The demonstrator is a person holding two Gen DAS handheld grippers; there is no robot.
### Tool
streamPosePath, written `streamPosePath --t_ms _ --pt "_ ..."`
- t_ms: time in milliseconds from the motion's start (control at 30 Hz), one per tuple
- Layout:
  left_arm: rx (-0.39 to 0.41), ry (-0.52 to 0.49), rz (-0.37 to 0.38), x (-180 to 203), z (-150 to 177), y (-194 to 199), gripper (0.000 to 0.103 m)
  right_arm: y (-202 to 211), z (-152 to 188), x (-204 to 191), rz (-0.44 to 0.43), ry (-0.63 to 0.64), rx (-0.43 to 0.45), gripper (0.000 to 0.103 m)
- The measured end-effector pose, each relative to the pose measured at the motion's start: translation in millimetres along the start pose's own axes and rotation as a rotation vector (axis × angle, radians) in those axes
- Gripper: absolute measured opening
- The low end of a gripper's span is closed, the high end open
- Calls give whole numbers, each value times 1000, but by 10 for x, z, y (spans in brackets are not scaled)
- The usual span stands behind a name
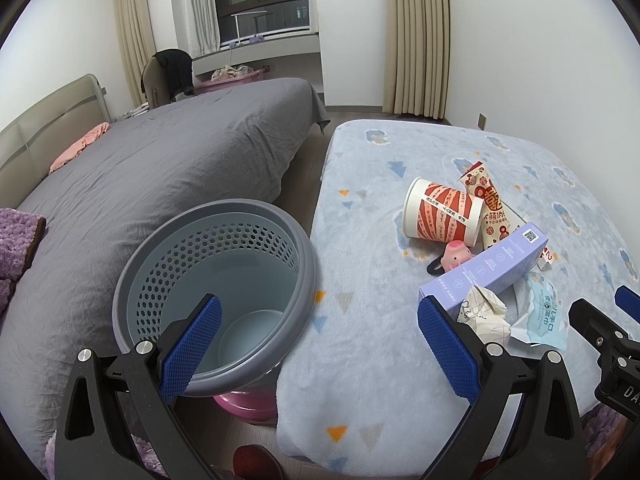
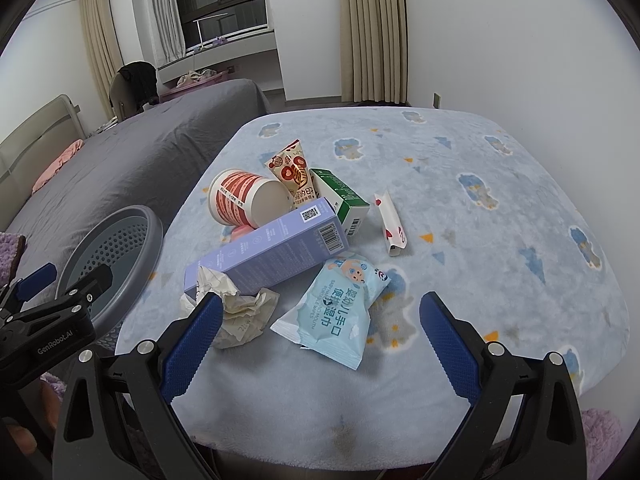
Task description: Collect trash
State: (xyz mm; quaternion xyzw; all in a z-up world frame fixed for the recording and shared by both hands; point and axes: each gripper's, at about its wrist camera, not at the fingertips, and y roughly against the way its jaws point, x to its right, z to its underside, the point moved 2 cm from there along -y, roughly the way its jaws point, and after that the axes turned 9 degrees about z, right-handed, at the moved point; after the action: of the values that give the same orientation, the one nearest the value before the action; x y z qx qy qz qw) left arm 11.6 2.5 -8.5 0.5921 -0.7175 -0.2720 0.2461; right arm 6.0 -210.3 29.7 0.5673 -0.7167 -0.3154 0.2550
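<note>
**Right wrist view: trash piled on the blanket-covered table, both sets of fingers released**

Right wrist view shows my right gripper (image 2: pixel 320 340) with its blue fingers (image 2: pixel 192 344) spread wide and holding nothing, hovering over the near edge of the table (image 2: pixel 500 208), which is draped in a pale blue blanket. Between and just beyond them lies a blue wipes packet (image 2: pixel 332 312). To its left sits a crumpled paper wad (image 2: pixel 236 312), touching the near end of a long lilac box (image 2: pixel 272 248). Behind the box a red-striped paper cup (image 2: pixel 244 200) lies on its side, with a snack pouch (image 2: pixel 294 172) and a green carton (image 2: pixel 342 200) leaning beside it. A small white wrapper (image 2: pixel 390 220) lies apart to the right.

From the left wrist, my left gripper (image 1: pixel 320 344) is also spread open and empty. Its left finger hangs over the grey perforated trash basket (image 1: pixel 216 280), which stands off the table's left edge, between the table and a grey bed (image 1: pixel 160 168). A small pink pig toy (image 1: pixel 458 258) lies between cup and box.
</note>
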Motion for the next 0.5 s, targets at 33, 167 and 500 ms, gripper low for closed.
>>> streamPosePath --t_ms 33,167,500 --pt "0 0 -1 2 0 -2 97 1 5 2 0 0 0 94" --pt "0 -1 -1 -4 0 4 97 -1 7 1 -1 -1 0 94" --pt "-1 -2 -2 0 2 -8 97 -9 10 -2 -2 -2 1 94"
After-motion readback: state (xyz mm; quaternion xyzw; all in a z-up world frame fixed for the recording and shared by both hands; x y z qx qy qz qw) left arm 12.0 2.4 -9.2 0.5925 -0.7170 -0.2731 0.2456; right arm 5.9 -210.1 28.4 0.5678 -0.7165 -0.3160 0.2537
